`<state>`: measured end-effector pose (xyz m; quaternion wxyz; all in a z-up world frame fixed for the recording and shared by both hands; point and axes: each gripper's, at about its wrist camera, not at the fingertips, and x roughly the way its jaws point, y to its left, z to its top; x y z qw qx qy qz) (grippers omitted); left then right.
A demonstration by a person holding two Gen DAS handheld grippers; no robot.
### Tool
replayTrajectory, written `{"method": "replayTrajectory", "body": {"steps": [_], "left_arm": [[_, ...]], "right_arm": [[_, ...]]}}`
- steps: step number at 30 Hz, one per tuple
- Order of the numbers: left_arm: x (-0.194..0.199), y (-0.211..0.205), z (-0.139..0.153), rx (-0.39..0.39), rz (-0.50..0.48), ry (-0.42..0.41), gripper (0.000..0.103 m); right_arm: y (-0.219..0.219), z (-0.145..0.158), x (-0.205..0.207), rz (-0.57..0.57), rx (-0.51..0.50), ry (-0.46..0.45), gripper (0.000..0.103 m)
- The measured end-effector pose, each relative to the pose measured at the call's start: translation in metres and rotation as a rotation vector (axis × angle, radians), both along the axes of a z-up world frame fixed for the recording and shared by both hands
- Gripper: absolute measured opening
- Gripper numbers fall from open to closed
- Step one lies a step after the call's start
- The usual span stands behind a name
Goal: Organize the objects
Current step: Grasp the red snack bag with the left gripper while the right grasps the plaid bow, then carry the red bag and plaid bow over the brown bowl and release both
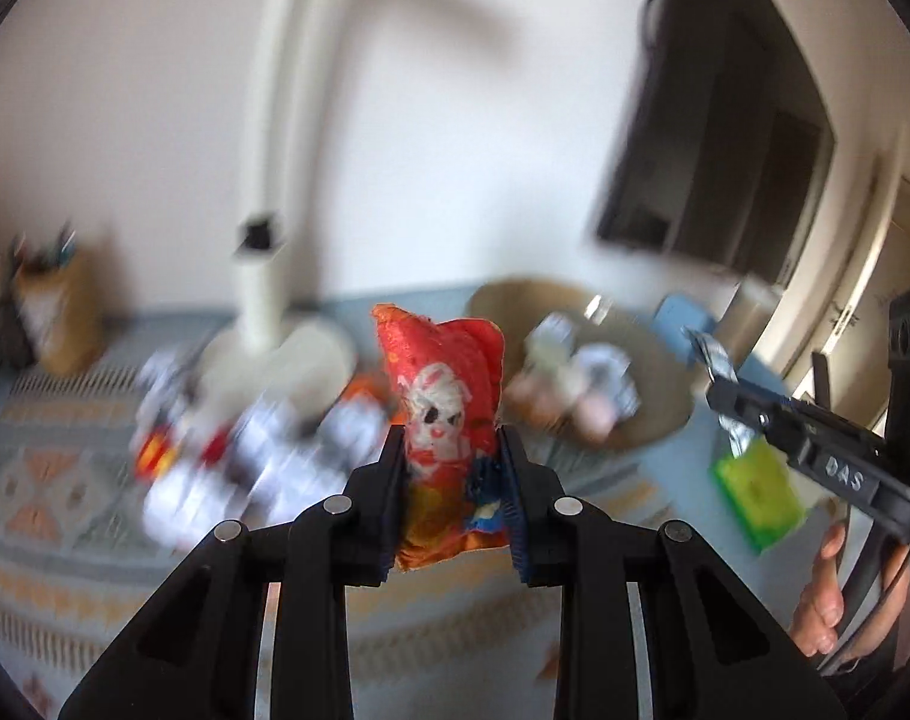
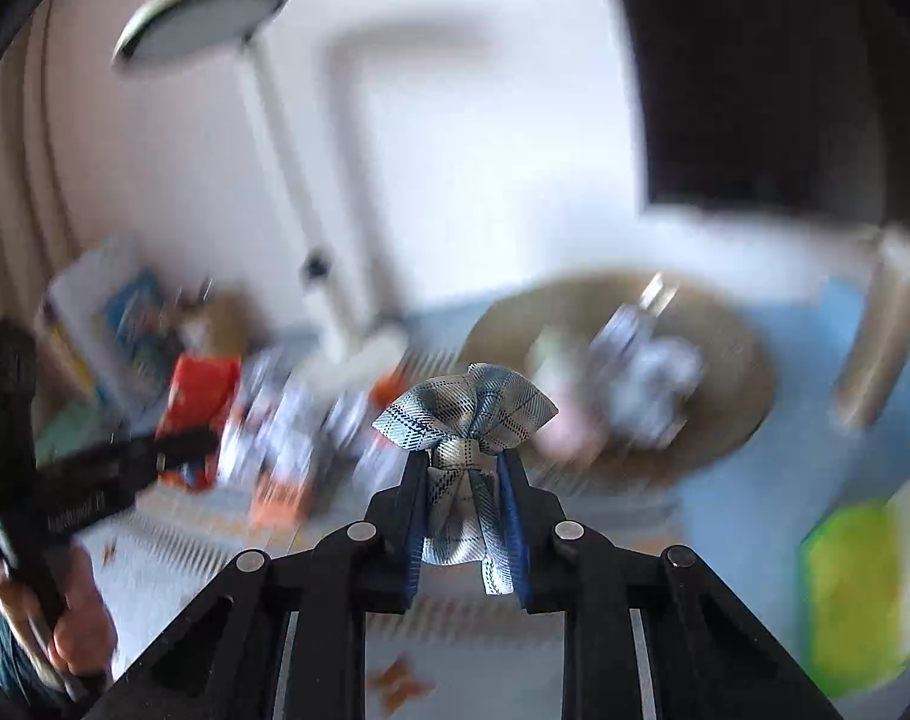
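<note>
My left gripper (image 1: 452, 450) pinching one red snack packet (image 1: 440, 396), long axis upright, top pointing up, lifted above patterned table (image 1: 47, 480). My right gripper (image 2: 463, 468) pinching one plaid bow tie (image 2: 466, 408), wings spread sideways, tails hanging. Background blurred; loose items uncountable.

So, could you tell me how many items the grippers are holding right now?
2: a red snack packet in the left gripper, and a blue plaid pouch in the right gripper.

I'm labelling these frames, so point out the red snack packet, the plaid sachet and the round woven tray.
red snack packet (image 1: 440, 396), left wrist view, on its printed face above the jaws.
plaid sachet (image 2: 469, 408), right wrist view, on its puffed top.
round woven tray (image 2: 736, 354), right wrist view, on its bare right rim.
</note>
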<state>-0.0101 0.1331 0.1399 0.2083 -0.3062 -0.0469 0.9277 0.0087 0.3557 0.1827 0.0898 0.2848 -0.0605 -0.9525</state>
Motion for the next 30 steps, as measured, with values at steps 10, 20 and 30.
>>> {"method": "replayTrajectory", "body": {"steps": [10, 20, 30], "left_arm": [[-0.098, 0.106, 0.003, 0.049, -0.096, 0.016, 0.025], [-0.139, 0.131, -0.046, 0.079, -0.116, -0.072, 0.025], [-0.142, 0.120, -0.055, 0.064, -0.052, -0.091, 0.074]], "right_arm": [[0.070, 0.024, -0.082, -0.192, -0.044, 0.047, 0.022], [0.093, -0.018, -0.126, -0.261, -0.084, -0.034, 0.022], [0.132, -0.047, -0.127, -0.295, -0.195, -0.096, 0.068]]}}
